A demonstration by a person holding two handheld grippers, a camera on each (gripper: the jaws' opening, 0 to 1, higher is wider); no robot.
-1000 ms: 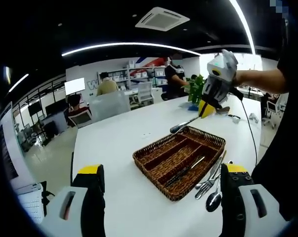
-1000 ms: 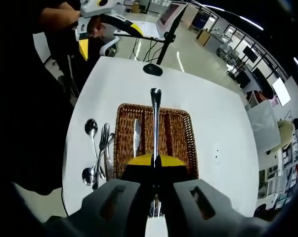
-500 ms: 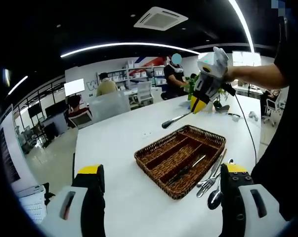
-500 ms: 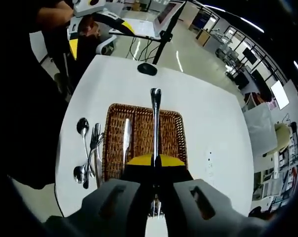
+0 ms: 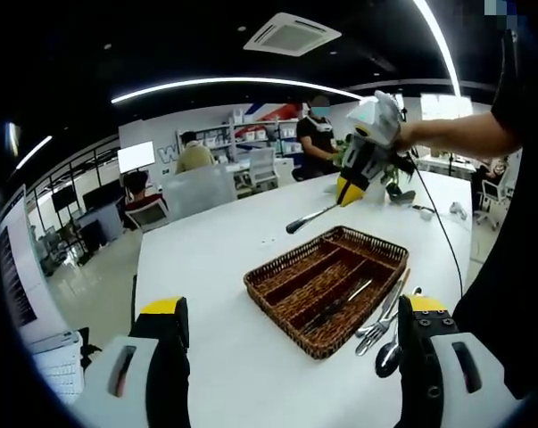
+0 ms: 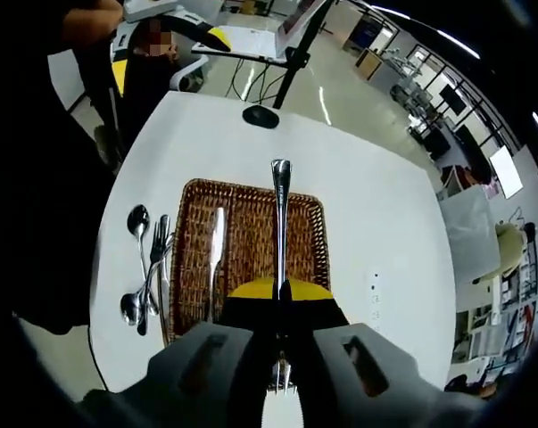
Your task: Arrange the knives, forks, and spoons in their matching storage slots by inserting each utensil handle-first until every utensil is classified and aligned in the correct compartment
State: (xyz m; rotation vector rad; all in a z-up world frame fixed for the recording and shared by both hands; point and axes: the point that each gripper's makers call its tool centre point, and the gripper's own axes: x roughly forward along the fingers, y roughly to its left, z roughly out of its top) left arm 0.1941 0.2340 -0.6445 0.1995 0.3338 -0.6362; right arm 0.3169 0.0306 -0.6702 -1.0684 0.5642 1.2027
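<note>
A brown wicker tray (image 5: 277, 287) with long slots sits on the white table (image 5: 206, 267); one knife (image 5: 336, 303) lies in a slot. Loose spoons and forks (image 5: 384, 325) lie beside its near right side. My left gripper (image 5: 295, 357) is open and low at the table's near end, with nothing between its jaws. My right gripper (image 5: 365, 169) hovers above the tray's far side, shut on a fork (image 5: 310, 217) whose handle points out ahead. In the right gripper view the fork handle (image 6: 281, 214) runs over the tray (image 6: 318, 267), the knife (image 6: 215, 259) and the loose utensils (image 6: 144, 281).
A black round object (image 6: 260, 116) and a stand's foot sit at the table's far end in the right gripper view. The left gripper's yellow-tipped fingers (image 6: 217, 37) show there too. People, chairs and shelves (image 5: 251, 152) stand beyond the table.
My right gripper has risen and drawn away from the tray toward its far side, still holding the fork. The left gripper has stayed put.
</note>
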